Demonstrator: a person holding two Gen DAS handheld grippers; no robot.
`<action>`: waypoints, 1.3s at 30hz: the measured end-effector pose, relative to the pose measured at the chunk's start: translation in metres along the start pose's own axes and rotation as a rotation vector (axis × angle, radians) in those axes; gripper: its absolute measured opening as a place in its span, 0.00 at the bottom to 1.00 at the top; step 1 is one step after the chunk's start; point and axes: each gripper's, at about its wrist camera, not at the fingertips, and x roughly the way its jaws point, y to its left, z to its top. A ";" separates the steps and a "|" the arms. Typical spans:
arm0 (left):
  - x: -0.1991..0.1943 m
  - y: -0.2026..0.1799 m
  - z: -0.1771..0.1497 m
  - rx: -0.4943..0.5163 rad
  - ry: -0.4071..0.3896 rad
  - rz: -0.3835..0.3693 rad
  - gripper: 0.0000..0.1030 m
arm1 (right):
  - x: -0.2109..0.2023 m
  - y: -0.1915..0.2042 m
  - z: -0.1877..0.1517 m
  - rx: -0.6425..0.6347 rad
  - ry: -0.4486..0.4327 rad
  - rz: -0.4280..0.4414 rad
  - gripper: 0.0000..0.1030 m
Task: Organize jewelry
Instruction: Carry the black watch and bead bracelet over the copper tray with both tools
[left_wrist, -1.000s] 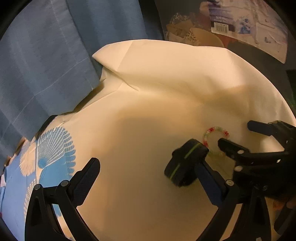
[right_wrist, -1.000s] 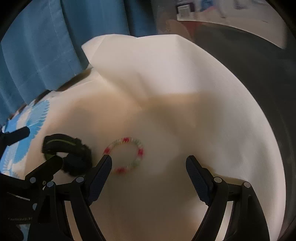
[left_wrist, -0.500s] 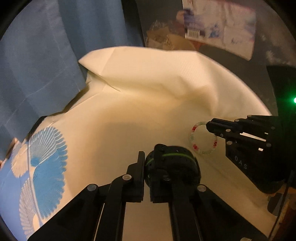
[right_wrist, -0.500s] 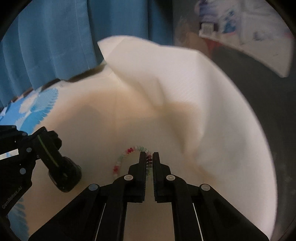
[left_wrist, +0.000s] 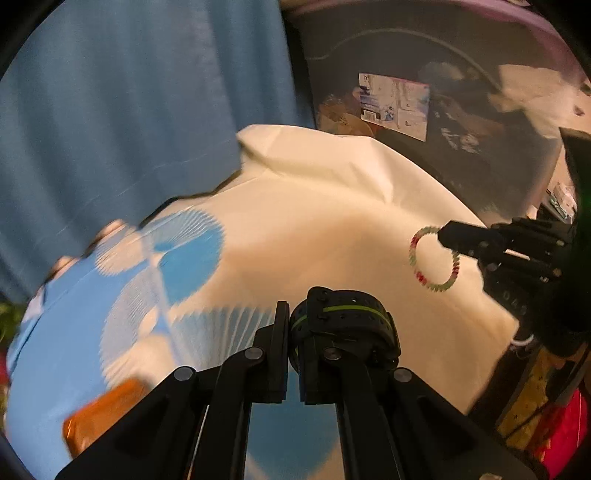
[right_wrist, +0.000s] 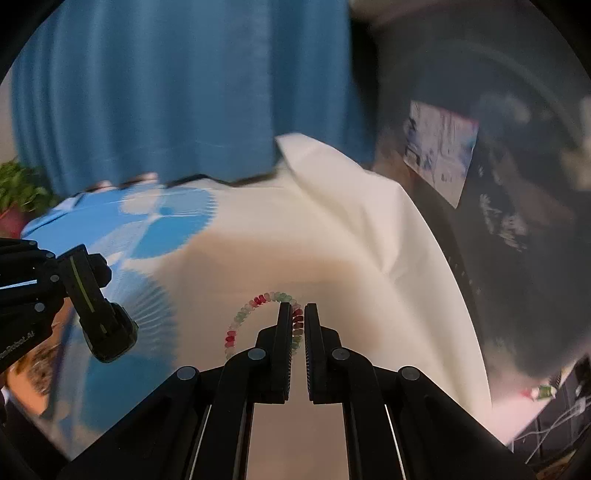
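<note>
Matt cream cloth (left_wrist: 332, 206), glossy beaded bracelet (right_wrist: 255, 306) — matt black perforated band (left_wrist: 343, 317).

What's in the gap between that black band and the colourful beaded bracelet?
Nothing: only bare cream cloth shows between the black band and beaded bracelet, seen in the left wrist view.

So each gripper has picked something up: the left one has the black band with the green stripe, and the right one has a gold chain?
Not quite. The left gripper does hold the black band, but the right gripper is shut on a beaded bracelet of red, green and white beads, not a gold chain. The right wrist view shows it.
</note>
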 end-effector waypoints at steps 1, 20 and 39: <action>-0.018 0.001 -0.015 -0.008 -0.001 0.009 0.02 | -0.015 0.011 -0.005 -0.003 -0.011 0.013 0.06; -0.180 0.027 -0.269 -0.211 0.061 0.163 0.02 | -0.162 0.206 -0.192 -0.087 0.117 0.297 0.06; -0.173 0.088 -0.284 -0.342 0.062 0.243 0.02 | -0.151 0.276 -0.199 -0.249 0.165 0.321 0.06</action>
